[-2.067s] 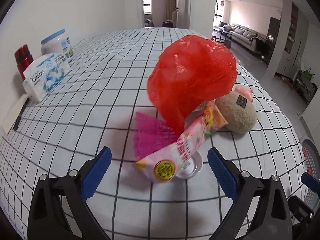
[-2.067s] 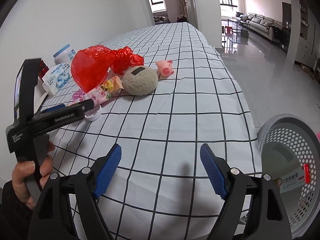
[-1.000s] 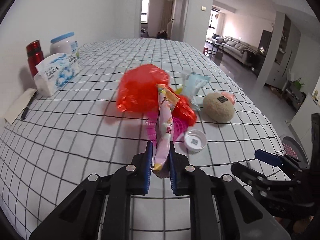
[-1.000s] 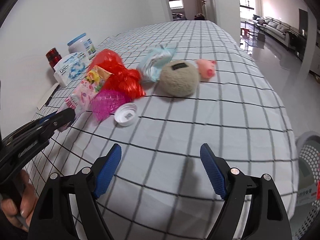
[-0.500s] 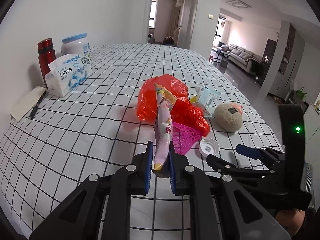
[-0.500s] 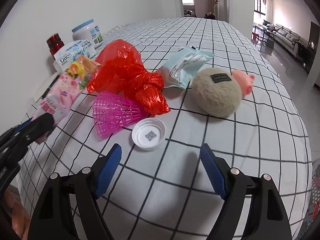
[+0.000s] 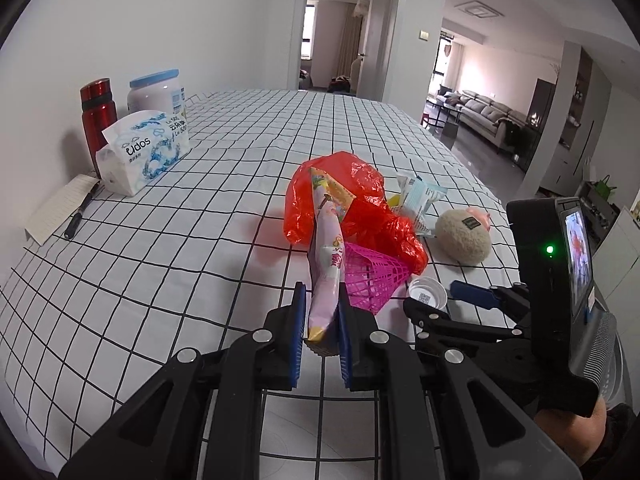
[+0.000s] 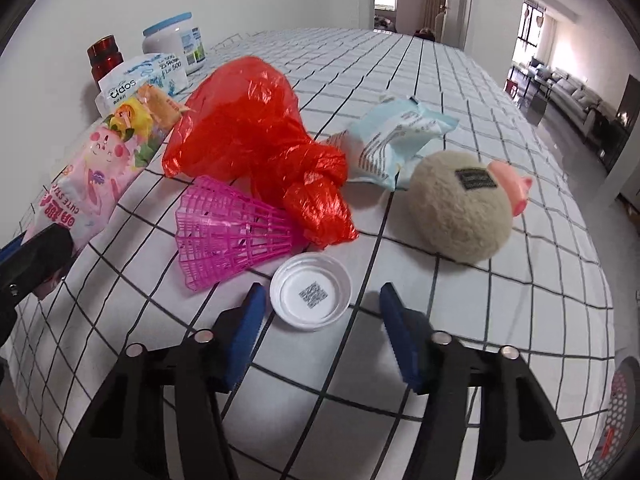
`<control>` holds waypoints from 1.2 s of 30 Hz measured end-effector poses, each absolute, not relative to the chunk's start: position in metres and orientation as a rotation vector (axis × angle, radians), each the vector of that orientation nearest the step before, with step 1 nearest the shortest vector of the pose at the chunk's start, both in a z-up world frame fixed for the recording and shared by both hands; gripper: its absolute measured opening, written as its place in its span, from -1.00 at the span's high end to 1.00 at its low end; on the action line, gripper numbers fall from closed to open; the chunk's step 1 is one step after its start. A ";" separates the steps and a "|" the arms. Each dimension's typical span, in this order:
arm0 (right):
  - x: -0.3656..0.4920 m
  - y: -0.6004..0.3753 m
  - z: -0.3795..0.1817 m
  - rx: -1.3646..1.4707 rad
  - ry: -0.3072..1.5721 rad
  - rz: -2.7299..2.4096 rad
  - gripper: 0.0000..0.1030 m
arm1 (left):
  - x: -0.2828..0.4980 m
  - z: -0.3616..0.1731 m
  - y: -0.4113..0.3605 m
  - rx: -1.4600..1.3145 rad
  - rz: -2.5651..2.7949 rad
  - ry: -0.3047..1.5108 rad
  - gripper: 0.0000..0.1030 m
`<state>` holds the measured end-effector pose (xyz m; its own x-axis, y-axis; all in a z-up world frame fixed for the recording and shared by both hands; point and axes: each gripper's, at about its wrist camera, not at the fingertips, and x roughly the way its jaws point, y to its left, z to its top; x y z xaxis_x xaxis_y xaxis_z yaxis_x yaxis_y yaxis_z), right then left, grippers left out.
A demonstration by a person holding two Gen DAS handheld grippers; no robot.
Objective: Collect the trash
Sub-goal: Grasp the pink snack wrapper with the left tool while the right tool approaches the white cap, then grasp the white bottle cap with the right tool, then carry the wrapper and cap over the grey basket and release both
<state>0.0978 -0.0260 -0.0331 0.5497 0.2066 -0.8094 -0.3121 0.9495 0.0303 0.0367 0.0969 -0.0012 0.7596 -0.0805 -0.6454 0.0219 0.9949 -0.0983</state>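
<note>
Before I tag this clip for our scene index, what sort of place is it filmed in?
Most likely a home, an open apartment: a long table under a checked cloth, a living area with a grey sofa behind it, and a hallway doorway. Household clutter like the tissue pack fits.

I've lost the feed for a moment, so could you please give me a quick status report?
Left hand-held gripper shut on pink snack wrapper. Right hand-held gripper just closing around white cap, not pinched yet. Pink shuttlecock close beside.

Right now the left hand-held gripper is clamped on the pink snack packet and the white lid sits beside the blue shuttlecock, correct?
Not quite: the shuttlecock is pink, not blue, as the right wrist view shows. The left hand-held gripper is indeed clamped on the pink snack packet, and the white lid sits beside that shuttlecock.
</note>
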 end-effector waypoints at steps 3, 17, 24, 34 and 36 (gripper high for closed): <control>0.096 -0.029 -0.033 -0.108 0.940 0.314 0.24 | 0.035 0.000 0.095 -0.082 -0.056 0.703 0.71; 0.050 -0.087 -0.020 -0.018 0.894 0.252 0.24 | 0.031 0.004 0.064 -0.048 -0.112 0.706 0.70; 0.018 -0.135 -0.014 0.045 0.876 0.184 0.24 | 0.026 0.002 0.029 -0.022 -0.182 0.719 0.71; -0.040 -0.219 0.000 0.098 0.838 0.027 0.24 | 0.013 0.004 -0.042 0.003 -0.338 0.734 0.70; -0.050 -0.235 0.002 0.102 0.827 -0.006 0.24 | 0.009 0.004 -0.060 0.006 -0.387 0.743 0.70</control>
<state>-0.0502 -0.2347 0.0025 0.6771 0.0342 -0.7351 0.0454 0.9951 0.0882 0.0094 -0.0600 0.0036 0.6689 -0.3411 -0.6605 0.3454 0.9294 -0.1303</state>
